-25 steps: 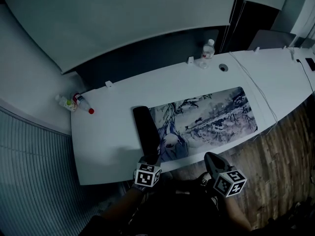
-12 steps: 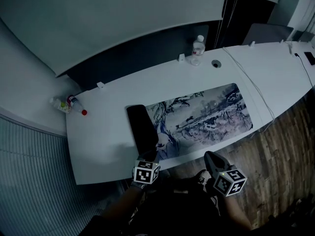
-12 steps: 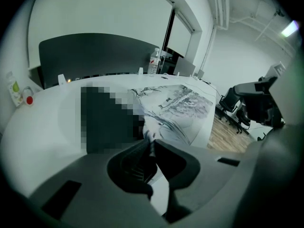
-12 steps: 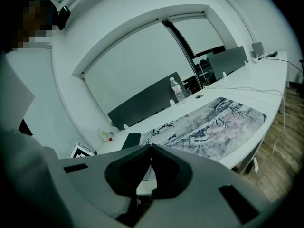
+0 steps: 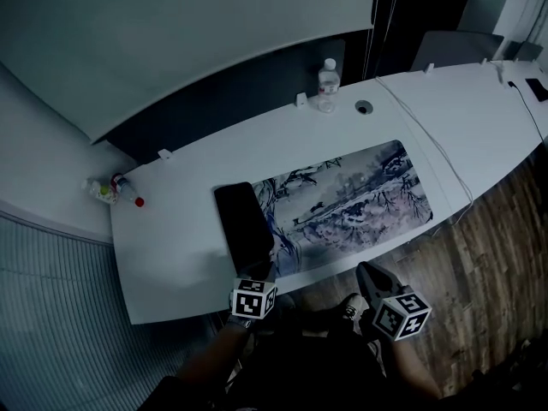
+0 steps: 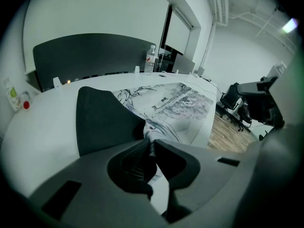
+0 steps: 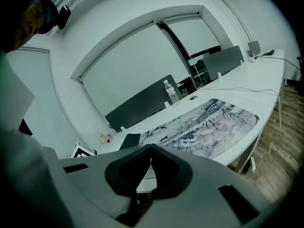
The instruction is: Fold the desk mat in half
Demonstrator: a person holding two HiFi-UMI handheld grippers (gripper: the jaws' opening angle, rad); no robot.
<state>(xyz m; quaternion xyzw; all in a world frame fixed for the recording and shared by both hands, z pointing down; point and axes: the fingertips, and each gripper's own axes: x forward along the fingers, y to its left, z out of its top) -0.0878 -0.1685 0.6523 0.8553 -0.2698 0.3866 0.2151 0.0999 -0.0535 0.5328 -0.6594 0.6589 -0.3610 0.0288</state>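
The white table fills our middle frame. The mat lies at its centre, left end flipped black side up. Our left tongs pinch that end's near edge; our right tongs, lower right, are closed, empty.

Long rectangular desk mat w/ grey-blue ink-landscape print looked cloth-topped, matt & smooth. Its turned-over end showed a black, matt, rubbery-looking underside. Long white desk top was smooth w/ a slight sheen. Brown plank floor looked wood-grained, matt. Small clear bottle looked plastic, glossy.
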